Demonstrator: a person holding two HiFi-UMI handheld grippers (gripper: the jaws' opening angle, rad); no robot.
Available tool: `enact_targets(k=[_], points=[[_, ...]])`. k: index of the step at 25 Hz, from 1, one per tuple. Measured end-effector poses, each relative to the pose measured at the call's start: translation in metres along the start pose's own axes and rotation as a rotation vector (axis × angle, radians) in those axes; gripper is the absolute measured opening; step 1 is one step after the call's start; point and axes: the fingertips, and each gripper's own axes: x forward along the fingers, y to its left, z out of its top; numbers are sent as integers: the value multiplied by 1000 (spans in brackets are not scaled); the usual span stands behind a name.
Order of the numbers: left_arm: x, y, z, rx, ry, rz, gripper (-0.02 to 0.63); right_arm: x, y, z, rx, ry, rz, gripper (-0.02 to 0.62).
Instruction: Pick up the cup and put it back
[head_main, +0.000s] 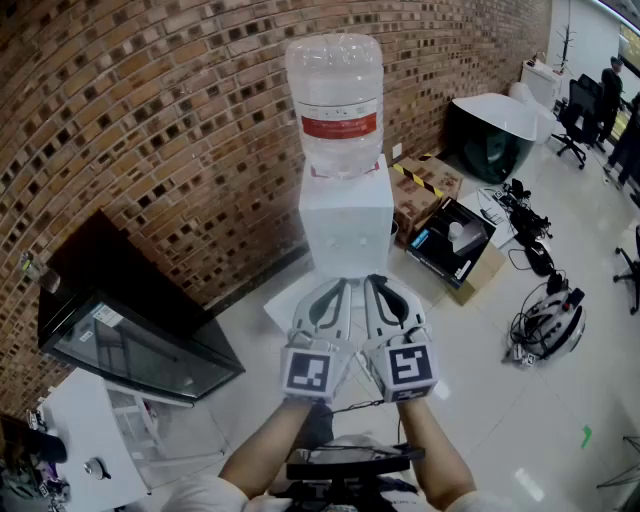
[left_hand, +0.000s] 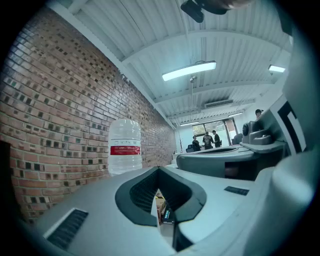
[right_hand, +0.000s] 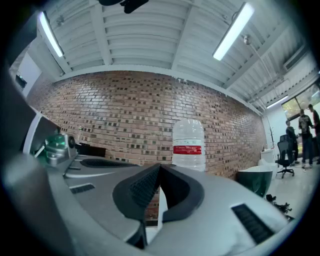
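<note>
**Head view with both gripper views.** Nearest the viewer, two bare forearms (head_main: 268, 448) are seen reaching toward the white water dispenser (head_main: 346, 225), each carrying a gripper. The left gripper (head_main: 343, 284) and the right gripper (head_main: 376, 282) are held side by side just in front of the dispenser's lower face, with their marker cubes toward the viewer. In each gripper's own view the jaws are seen meeting at the tips with nothing clamped between them; only a narrow slit shows lower down between the pads. The cup cannot be made out in any view, the dispenser's lower front being covered by the grippers. On top of the dispenser a clear water bottle (head_main: 334, 100) with a red label is seated. To the dispenser's left a dark glass-fronted cabinet (head_main: 130, 345) is shown. To its right, open cardboard boxes (head_main: 455, 245) are shown on the floor, and farther right tangled cables (head_main: 540, 320). Behind the dispenser a brick wall (head_main: 150, 130) is seen.
</note>
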Motion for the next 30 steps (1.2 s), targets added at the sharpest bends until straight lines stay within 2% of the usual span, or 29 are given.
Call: enact_targets(k=[4, 9, 17, 22, 23, 30], points=[[19, 29, -15, -16, 4, -3, -8, 36, 2, -12, -33, 33, 5, 6], [51, 79, -27, -42, 1, -9, -8, 95, 6, -16, -19, 39, -6, 6], [94, 137, -45, -65, 6, -84, -8, 169, 4, -21, -13, 51, -80, 6], [106, 156, -54, -69, 13, -112, -8, 192, 3, -30, -59, 80, -96, 6], [108, 157, -57, -66, 17, -115, -8, 195, 2, -33, -60, 87, -97, 25], [117, 155, -66, -57, 16, -111, -7, 202, -9, -38, -20, 71, -104, 28]])
